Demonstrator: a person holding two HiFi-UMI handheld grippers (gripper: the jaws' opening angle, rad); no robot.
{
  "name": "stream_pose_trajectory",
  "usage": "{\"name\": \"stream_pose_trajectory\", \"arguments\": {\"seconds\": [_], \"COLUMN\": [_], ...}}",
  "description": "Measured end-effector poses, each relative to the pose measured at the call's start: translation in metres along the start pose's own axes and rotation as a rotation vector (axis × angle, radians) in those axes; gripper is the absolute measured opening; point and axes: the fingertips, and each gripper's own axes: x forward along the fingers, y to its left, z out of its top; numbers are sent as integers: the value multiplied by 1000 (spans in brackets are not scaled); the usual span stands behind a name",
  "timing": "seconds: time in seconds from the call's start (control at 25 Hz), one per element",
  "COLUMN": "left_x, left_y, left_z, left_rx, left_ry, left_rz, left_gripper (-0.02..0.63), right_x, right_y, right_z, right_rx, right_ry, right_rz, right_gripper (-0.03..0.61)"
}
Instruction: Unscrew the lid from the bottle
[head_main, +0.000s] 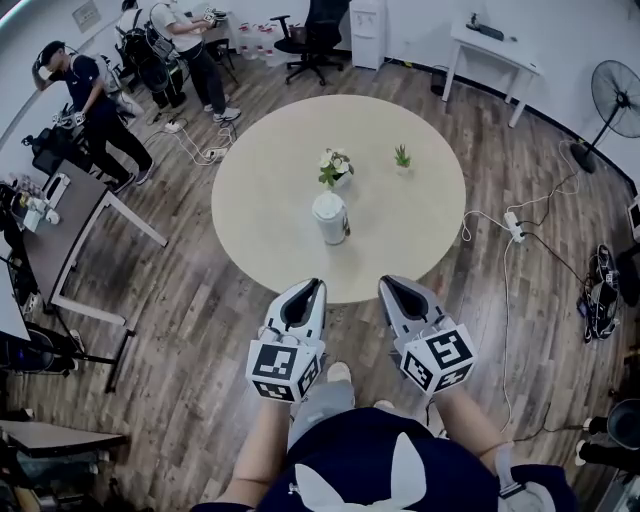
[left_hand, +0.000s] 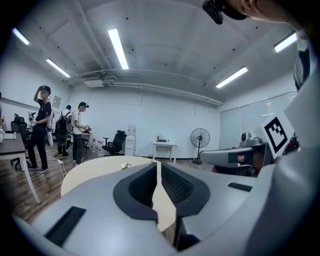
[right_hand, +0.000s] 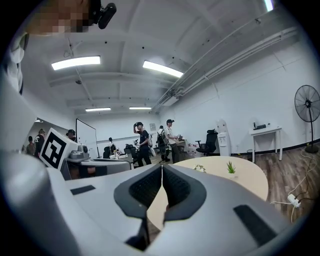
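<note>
Room: wood-floored office; we stand at the near edge of a round desk (head_main: 420, 230).
Bottle: the white bottle (head_main: 330, 218) stands upright near the desk's middle, its lid seemingly on.
Left tongs (head_main: 311, 286): fully closed, nothing held, well short of the bottle.
Right tongs (head_main: 389, 283): likewise closed and empty, well short of the bottle.
Risk: with nothing steadying the bottle, we judge that a one-sided twist could tip or spin it, and a toppled bottle could strike the flower pot (head_main: 336, 166) just behind it.
Contents: the bottle is opaque, so we cannot tell. The flower pot holds white blooms. A second small pot (head_main: 402, 157), behind and right of the bottle, holds a green plant.
</note>
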Motion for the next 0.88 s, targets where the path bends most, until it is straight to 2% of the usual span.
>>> {"name": "stream_pose_trajectory", "arguments": {"seconds": [0.12,0.16,0.24,0.28,0.4,0.56,0.68,0.88], "left_x": [9,11,15,17,26,38,49,75], "left_y": [20,26,38,44,54,55,63,68], "left_z": [2,1,-2,-4,-12,-39,-53,-67], "left_rx": [12,17,23,25,23,33,64,70], "left_ry": [-4,-5,-8,-10,9,76,121,171], "left_rz": [-29,-42,-66,-72,-91,-117,-107,-101], "left_gripper": [29,54,252,273,291,301,301,301], "right_x": [24,30,42,48,59,65,78,99], "right_y": [3,5,9,10,8,2,-1,-17], "right_z": [5,5,1,-1,-8,-25,-28,-37], "right_rx": [11,13,14,13,19,41,52,58], "right_ry": [-5,-2,9,16,53,117,133,172], "right_rz": [3,0,-4,-7,-14,-7,8,32], "right_gripper": [64,99,177,206,230,262,270,279]}}
